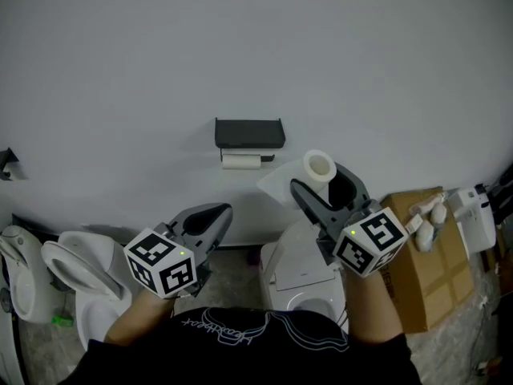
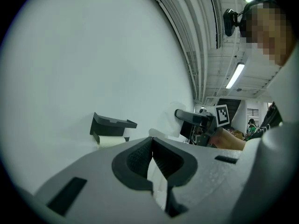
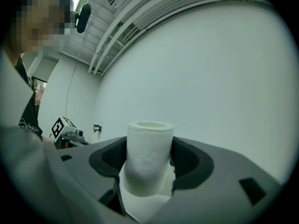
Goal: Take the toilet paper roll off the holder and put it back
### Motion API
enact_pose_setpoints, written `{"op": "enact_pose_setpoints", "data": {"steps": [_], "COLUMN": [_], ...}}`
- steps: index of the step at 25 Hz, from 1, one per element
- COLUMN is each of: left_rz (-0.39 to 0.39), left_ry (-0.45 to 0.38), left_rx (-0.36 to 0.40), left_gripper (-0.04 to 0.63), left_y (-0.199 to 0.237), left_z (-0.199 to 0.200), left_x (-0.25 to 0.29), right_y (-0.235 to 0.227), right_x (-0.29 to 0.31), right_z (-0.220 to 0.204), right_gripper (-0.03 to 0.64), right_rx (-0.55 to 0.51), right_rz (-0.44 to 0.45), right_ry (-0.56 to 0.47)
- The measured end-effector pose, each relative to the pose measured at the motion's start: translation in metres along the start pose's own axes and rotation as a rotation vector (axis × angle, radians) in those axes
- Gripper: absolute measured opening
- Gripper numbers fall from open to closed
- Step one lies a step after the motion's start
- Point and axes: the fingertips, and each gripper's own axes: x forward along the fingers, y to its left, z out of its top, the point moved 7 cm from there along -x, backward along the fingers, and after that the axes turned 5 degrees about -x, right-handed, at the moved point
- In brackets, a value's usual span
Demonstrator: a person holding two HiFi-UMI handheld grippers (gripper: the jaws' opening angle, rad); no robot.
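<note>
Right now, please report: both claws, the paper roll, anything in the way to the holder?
Left claw shut, empty. Right claw shut on toilet paper roll, upright. Holder on wall appears to hold a second white roll.

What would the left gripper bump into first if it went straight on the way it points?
Probably the bare white wall, just right of the black holder. Nothing nearer stands before the left gripper, though depth is hard to judge.
</note>
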Motion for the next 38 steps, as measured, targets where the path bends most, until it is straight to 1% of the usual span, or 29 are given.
{"op": "enact_pose_setpoints", "data": {"steps": [7, 19, 28, 38], "left_rz": [0.026, 0.062, 0.089, 0.098], "left_ry": [0.021, 0.015, 0.016, 0.031], "left_rx": [-0.011, -0.019, -0.045, -0.073], "left_gripper": [0.005, 0.005, 0.005, 0.005], "left_y": [-0.016, -0.035, -0.036, -0.027], "left_z": [-0.012, -0.023, -0.035, -0.042], "left_x": [0.002, -0.008, -0.016, -0.015], "right_y": [0.015, 0.036, 0.046, 0.044], "right_x": [-0.022, -0.043, -0.05, -0.048], "right_z": [-0.032, -0.069, -0.087, -0.099], "right_gripper": [0.295, 0.294, 0.295, 0.295], "right_rx": [0.051, 0.112, 0.144, 0.178], "right_rz": [0.055, 0.121, 0.145, 0.138], "right_ry": [0.049, 0.112, 0.145, 0.165]}}
